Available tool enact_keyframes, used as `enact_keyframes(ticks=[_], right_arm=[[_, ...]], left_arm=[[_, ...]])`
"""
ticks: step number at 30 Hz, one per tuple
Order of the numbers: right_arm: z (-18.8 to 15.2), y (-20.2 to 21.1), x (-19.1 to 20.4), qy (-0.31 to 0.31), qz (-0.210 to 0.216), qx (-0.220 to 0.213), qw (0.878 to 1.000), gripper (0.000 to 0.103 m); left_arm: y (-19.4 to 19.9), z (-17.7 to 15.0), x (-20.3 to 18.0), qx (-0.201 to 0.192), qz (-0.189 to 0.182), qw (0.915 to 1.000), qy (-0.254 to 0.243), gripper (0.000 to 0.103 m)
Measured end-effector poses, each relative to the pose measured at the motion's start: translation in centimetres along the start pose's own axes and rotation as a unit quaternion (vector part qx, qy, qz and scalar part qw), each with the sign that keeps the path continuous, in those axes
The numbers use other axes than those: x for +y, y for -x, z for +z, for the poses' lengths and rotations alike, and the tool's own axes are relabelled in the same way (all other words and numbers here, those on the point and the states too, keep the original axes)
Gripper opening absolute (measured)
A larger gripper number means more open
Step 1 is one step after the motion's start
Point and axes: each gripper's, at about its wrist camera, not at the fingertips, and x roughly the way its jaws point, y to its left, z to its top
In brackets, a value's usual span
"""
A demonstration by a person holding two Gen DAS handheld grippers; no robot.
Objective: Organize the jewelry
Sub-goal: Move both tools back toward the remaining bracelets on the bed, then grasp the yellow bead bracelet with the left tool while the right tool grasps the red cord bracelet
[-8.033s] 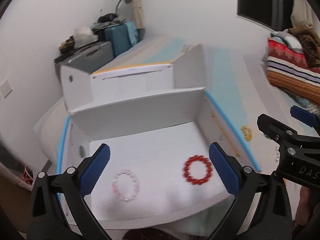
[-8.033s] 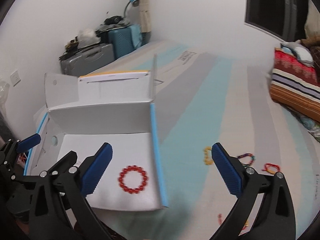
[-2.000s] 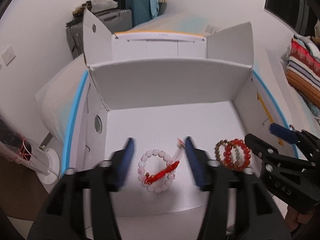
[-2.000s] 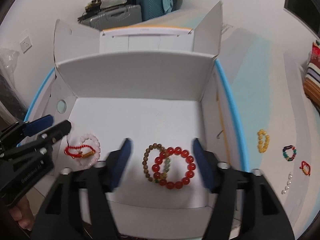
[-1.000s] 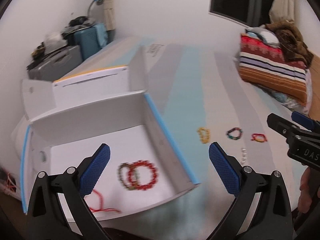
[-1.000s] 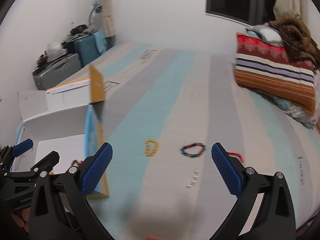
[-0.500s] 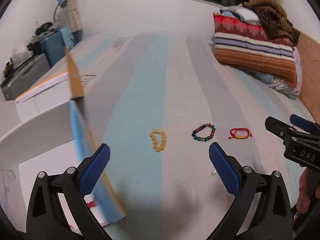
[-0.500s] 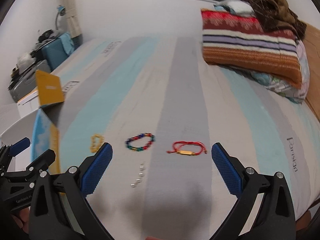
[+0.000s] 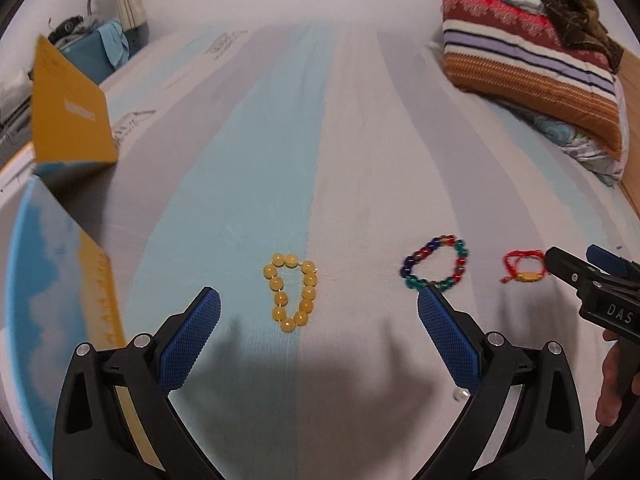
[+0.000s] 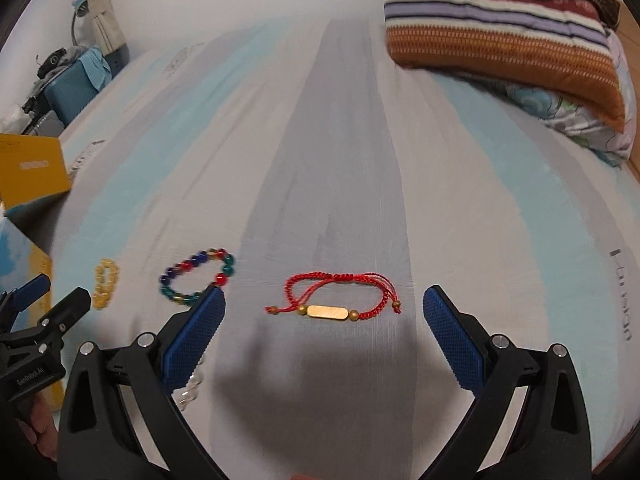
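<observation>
A yellow bead bracelet (image 9: 291, 296) lies on the striped bed sheet, straight ahead of my open, empty left gripper (image 9: 319, 318). A multicoloured bead bracelet (image 9: 435, 262) lies to its right, by the right fingertip. A red cord bracelet with a gold bar (image 10: 335, 299) lies just ahead of my open, empty right gripper (image 10: 323, 318). The multicoloured bracelet (image 10: 198, 276) sits by the right gripper's left fingertip, the yellow one (image 10: 105, 283) farther left. Clear beads (image 10: 188, 390) lie partly hidden under the left finger.
The cardboard box (image 9: 60, 240) with blue and yellow sides stands at the left on the bed. A striped pillow (image 9: 532, 64) lies at the back right. Suitcases (image 10: 76, 88) stand by the wall at the far left. The right gripper's tip (image 9: 592, 280) shows beside the red bracelet.
Both grippers have swung right, away from the box, and come down close to the bracelets on the sheet. Both stayed open and empty.
</observation>
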Motion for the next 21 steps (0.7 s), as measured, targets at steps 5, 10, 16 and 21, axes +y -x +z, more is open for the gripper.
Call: enact_keyframes(ticks=[5, 10, 16, 21], right_arm=[[-0.1, -2.6, -0.3, -0.003, 0.000, 0.014, 1.000, 0.095], [0.0, -4.5, -0.2, 0.003, -0.004, 0.022, 1.000, 0.095], [-0.3, -5.6, -0.2, 0.006, -0.006, 0.027, 1.000, 0.095], [-0.8, -6.5, -0.4, 0.006, -0.005, 0.029, 1.000, 0.095]], left_arm=[[-2.7, 0.0, 0.3, 0.013, 0.004, 0.9999, -0.001, 0.097], [-4.7, -0.1, 0.3, 0.024, 0.007, 0.9997, -0.002, 0.097], [-6.2, -0.3, 0.6, 0.030, 0.008, 0.9995, 0.000, 0.097], [-6.2, -0.5, 0.5, 0.031, 0.010, 0.9995, 0.002, 0.096]])
